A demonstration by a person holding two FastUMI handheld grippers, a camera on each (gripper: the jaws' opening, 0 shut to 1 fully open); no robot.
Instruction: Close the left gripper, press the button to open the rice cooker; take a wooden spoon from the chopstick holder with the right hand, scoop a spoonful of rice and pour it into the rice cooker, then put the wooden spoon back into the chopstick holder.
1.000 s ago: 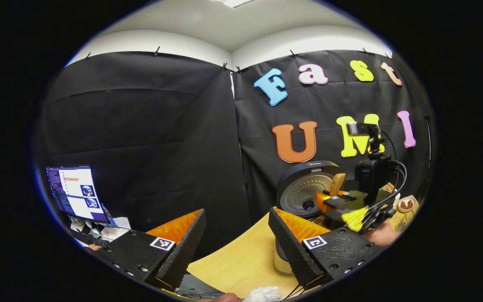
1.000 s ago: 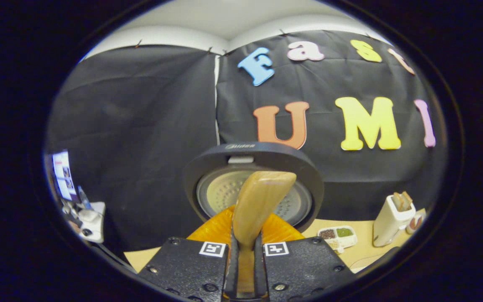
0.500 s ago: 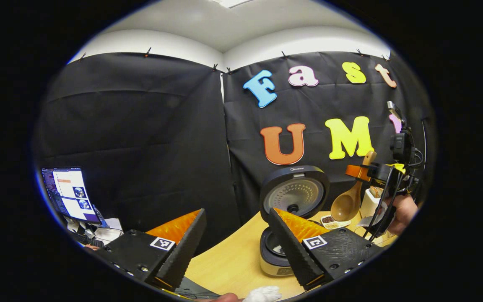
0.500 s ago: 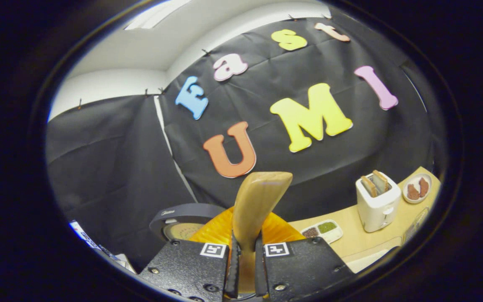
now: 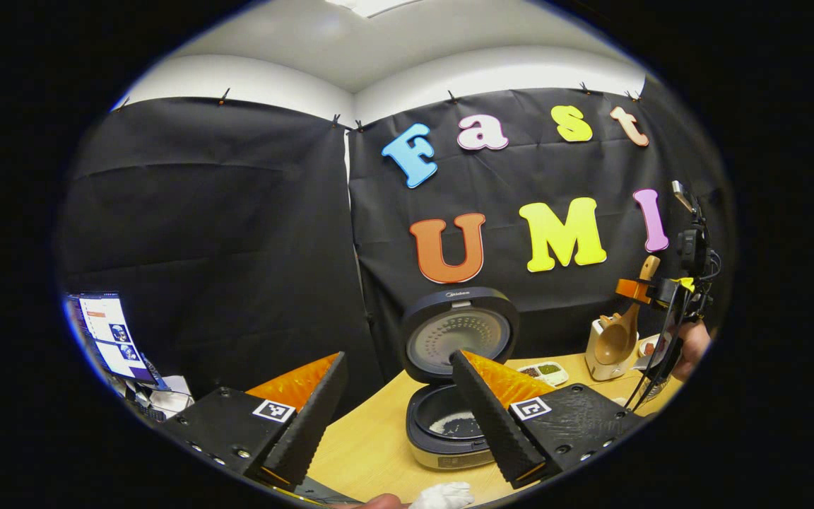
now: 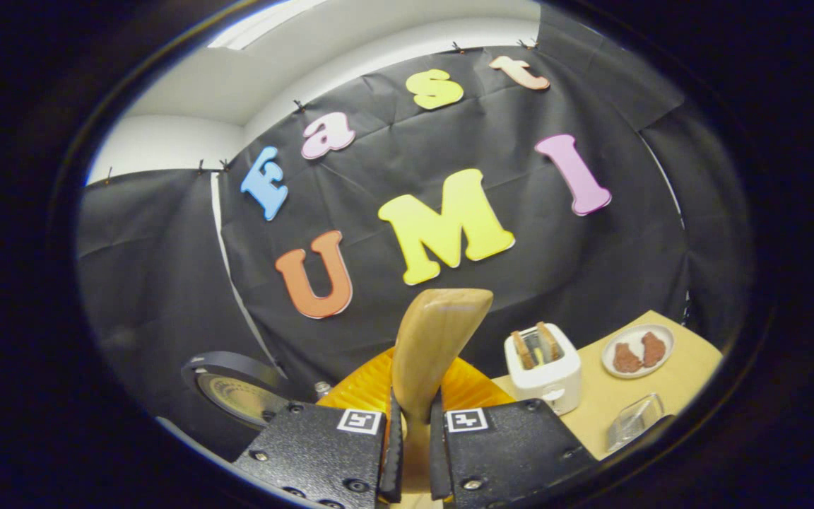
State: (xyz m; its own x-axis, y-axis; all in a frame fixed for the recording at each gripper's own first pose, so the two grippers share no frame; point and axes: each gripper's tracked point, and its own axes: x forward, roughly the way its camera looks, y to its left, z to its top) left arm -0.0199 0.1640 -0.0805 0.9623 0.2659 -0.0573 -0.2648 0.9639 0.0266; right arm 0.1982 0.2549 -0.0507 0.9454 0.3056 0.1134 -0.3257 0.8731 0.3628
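Printed small in pale letters on the top rim of the cooker lid: a brand mark, too fine to make out. Stuck on the upper face of each finger of the left gripper: one square black-and-white coded tag, the other at, and the same pair on the right gripper, side by side, bearing a block pattern with no letters or numbers. On the screen at far left: lines of text and small pictures, much too small to read.

Black cloth walls, wooden table
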